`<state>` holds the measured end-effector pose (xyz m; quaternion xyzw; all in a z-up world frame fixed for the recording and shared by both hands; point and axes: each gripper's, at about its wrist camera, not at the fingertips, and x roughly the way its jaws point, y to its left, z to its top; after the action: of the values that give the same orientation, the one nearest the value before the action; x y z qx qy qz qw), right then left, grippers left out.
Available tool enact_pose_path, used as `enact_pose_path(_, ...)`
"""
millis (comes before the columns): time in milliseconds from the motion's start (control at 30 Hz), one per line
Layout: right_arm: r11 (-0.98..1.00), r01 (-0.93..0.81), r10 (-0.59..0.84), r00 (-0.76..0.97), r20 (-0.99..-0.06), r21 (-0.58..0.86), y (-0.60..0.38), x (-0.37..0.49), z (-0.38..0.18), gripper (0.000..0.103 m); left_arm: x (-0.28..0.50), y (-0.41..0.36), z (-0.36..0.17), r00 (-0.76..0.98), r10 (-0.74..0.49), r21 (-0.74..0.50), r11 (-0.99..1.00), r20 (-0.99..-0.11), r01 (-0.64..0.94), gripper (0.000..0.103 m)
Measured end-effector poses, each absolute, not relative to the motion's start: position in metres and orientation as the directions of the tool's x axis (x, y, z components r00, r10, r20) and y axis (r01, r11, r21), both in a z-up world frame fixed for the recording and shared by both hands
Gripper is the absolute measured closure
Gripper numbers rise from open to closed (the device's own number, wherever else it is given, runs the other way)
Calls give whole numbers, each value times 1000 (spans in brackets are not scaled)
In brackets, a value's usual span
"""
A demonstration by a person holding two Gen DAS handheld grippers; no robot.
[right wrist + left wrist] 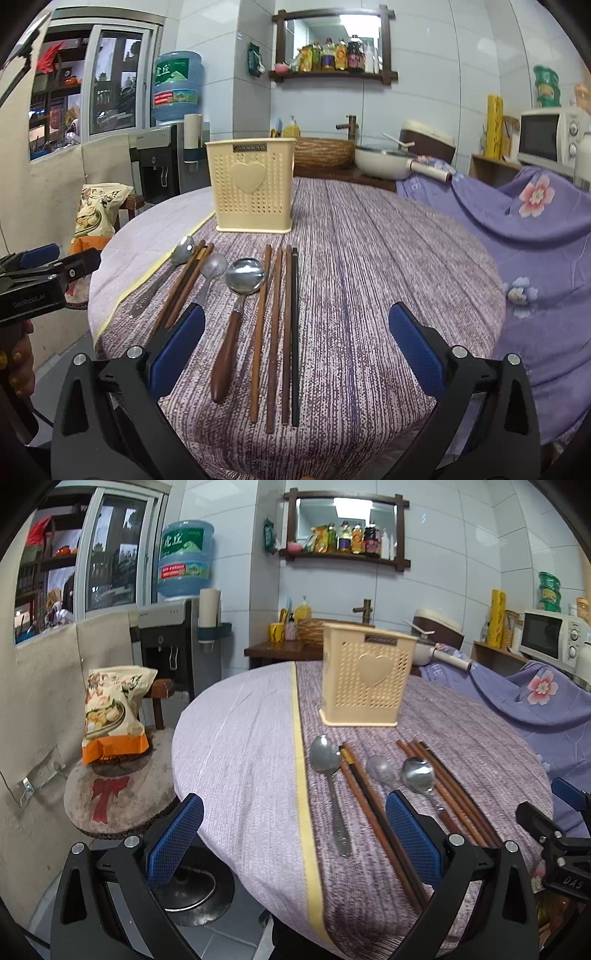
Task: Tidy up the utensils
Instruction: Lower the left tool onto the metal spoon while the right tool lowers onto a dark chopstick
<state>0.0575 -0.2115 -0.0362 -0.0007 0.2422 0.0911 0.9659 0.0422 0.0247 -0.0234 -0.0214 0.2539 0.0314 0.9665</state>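
Observation:
A cream perforated utensil holder (364,677) (254,187) with a heart on its front stands upright at the back of the round table. In front of it lie three spoons and several chopsticks in a row. A long steel spoon (329,782) (162,275) is leftmost, then a chopstick pair (373,816) (184,284), a small spoon (380,770) (210,273), a wooden-handled spoon (232,325) (419,775) and more chopsticks (280,332) (454,794). My left gripper (293,834) is open above the steel spoon's handle. My right gripper (297,350) is open over the right chopsticks.
A purple striped cloth (369,258) covers the table. A snack bag (112,712) sits on a wooden stool (110,805) at the left. A floral sheet (517,229) drapes the right side. A white pan (384,162), basin and water dispenser (173,646) stand behind.

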Motion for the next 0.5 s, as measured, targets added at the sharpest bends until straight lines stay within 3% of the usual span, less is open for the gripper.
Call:
enact_pose_path(200,983,-147,186,794,-579,115,-222,104,-46,6,70,35,-32,825,67,5,997,-562,-78,11)
enact_pose_path(500,982,-170,178,682,-710,83,-211,170,-55,44,111,36,-36,786,25,17,1000,-617,-18,25)
